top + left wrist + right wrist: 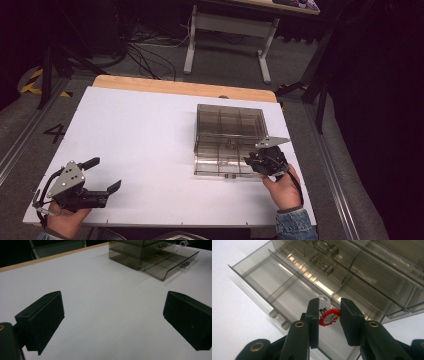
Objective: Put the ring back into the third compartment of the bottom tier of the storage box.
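A smoky clear drawer box (228, 124) stands right of centre on the white board (135, 130), with its lowest drawer (220, 164) pulled out toward me. My right gripper (251, 162) is at that drawer's right front corner. In the right gripper view, the right gripper (329, 305) is shut on a small ring (329, 317) with a red-rimmed round top and a clear loop, held just above the divided drawer (274, 282). At the board's near left, my left gripper (104, 174) is open with nothing in it; between its jaws the left gripper (113, 302) has bare board.
The box (140, 252) and its open drawer (172, 263) lie far right of the left gripper. The wooden table edge (185, 87) runs behind the board. Beyond it are a desk frame (227, 30) and floor cables (145, 52).
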{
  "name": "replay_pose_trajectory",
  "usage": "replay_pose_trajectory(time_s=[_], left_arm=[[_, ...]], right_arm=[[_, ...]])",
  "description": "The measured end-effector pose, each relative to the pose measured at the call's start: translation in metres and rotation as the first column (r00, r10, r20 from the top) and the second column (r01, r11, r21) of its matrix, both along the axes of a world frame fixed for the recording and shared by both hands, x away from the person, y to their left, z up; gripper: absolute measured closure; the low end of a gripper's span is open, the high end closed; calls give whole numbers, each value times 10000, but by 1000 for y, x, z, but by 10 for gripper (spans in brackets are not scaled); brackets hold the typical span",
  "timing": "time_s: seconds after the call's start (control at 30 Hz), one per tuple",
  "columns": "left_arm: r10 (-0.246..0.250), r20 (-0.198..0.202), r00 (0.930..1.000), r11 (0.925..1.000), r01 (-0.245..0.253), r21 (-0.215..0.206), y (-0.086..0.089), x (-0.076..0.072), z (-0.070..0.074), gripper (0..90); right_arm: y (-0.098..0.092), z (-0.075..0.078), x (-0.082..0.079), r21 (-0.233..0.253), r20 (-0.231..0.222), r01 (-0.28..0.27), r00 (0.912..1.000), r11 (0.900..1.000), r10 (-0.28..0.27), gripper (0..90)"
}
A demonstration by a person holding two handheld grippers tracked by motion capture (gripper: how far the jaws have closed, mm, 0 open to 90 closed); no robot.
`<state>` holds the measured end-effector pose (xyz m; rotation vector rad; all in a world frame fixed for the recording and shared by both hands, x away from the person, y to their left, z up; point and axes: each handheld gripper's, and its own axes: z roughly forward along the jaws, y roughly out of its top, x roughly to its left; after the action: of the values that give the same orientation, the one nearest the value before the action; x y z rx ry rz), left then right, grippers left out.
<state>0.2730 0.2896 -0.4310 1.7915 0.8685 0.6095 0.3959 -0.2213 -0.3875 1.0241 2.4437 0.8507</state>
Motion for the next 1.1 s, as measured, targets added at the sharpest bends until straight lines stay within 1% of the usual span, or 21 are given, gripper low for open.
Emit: replay_pose_trajectory(time_s=[0.17,0.6,0.67,0.8,0.9,1.1], left_arm=[[-2,-35,10000,10000,2,-20,0,0,0,42],[4,34,10000,10000,-4,19,1,0,0,42],[-13,-25,10000,10000,12,-33,0,-1,0,42],[-12,38,10000,10000,12,3,1,0,0,42],[-7,-43,10000,10000,7,-60,0,-1,0,42],[-9,-38,10000,10000,9,-57,0,-1,0,41]], right_arm=[[-2,-4,2,-159,-157,121,9998,9998,-124,697],[-5,-13,7,-614,-364,373,9986,9974,-395,697],[-6,-15,8,-710,-414,421,9981,9966,-451,697],[-7,-18,9,-778,-556,446,9972,9960,-490,697],[-7,-19,10,-811,-625,465,9967,9956,-516,696],[-9,-22,12,-908,-813,521,9949,9945,-596,696]])
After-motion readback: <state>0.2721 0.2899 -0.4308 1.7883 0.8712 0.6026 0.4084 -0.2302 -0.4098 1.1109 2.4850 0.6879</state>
